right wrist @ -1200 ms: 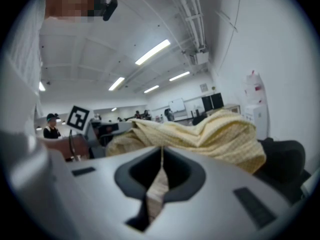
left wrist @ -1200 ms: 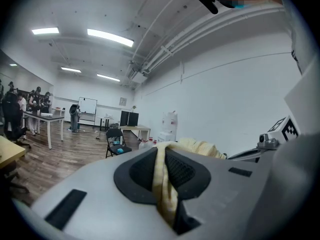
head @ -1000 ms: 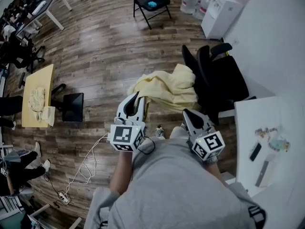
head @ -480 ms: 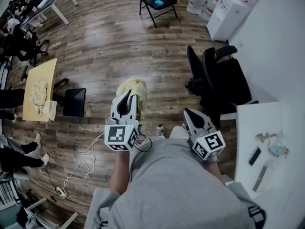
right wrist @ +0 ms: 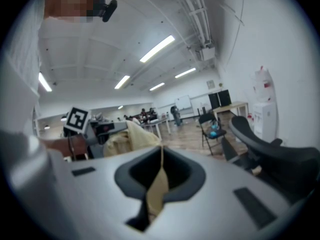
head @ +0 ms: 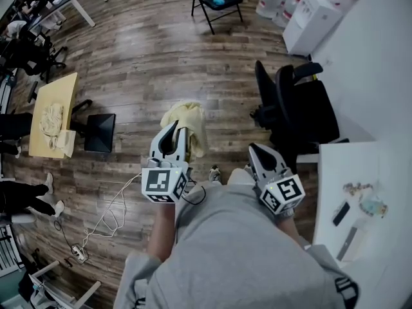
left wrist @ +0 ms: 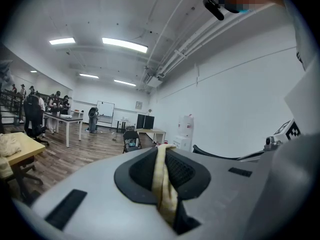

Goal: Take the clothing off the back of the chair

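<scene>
In the head view the garment point(head: 187, 118) hangs, long axis down, from the left gripper point(head: 172, 131), well clear of the chair point(head: 299, 105); the left gripper view shows jaws pinching a fold; the right gripper view shows the right gripper point(right wrist: 161, 156) nipping a strip, bulk leftward.

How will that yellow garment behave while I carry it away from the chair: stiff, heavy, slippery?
Probably floppy: the yellow garment droops in soft folds from the left tongs. Likely light for its size, since a thin pinched strip seems enough to carry it. It could slip or snag, because only that strip is gripped and the rest hangs loose.
</scene>
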`<state>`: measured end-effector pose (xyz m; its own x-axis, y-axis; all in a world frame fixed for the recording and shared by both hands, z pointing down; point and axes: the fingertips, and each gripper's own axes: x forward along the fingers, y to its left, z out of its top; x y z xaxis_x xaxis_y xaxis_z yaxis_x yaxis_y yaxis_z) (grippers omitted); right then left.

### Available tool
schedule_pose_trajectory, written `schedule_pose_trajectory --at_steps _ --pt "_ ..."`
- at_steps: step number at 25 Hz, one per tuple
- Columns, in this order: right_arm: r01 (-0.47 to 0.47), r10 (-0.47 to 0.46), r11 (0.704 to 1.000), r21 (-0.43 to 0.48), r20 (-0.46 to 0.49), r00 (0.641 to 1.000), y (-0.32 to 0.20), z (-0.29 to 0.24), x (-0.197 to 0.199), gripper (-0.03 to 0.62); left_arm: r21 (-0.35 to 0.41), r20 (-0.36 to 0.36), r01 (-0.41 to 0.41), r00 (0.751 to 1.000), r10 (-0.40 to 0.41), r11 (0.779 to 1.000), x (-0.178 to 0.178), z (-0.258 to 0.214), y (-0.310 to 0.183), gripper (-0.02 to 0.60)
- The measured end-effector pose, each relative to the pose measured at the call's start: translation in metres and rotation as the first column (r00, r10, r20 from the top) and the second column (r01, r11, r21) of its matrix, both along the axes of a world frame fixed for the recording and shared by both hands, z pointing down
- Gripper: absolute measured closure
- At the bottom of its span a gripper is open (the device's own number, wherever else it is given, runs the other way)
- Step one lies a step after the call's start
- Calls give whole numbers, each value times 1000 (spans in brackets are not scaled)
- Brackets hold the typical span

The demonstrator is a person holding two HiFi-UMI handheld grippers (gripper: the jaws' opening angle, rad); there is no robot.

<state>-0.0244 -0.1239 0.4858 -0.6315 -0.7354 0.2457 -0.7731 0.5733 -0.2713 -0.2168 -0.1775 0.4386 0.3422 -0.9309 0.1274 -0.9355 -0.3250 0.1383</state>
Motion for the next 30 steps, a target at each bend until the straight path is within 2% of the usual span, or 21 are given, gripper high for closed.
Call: schedule_pose_trajectory --at_steps 9,19,30 --pt "-28 28 1000 -5 -6 1000 -2 -1 11 559 -12 -13 -34 999 34 999 11 4 -1 518" --pt "-56 57 998 33 -34 998 -13 -12 19 559 -18 -13 -85 996 85 996 22 8 2 519" --pt "-107 106 991 75 13 994 -27 -48 34 559 -12 -58 -93 994 92 996 20 2 4 519"
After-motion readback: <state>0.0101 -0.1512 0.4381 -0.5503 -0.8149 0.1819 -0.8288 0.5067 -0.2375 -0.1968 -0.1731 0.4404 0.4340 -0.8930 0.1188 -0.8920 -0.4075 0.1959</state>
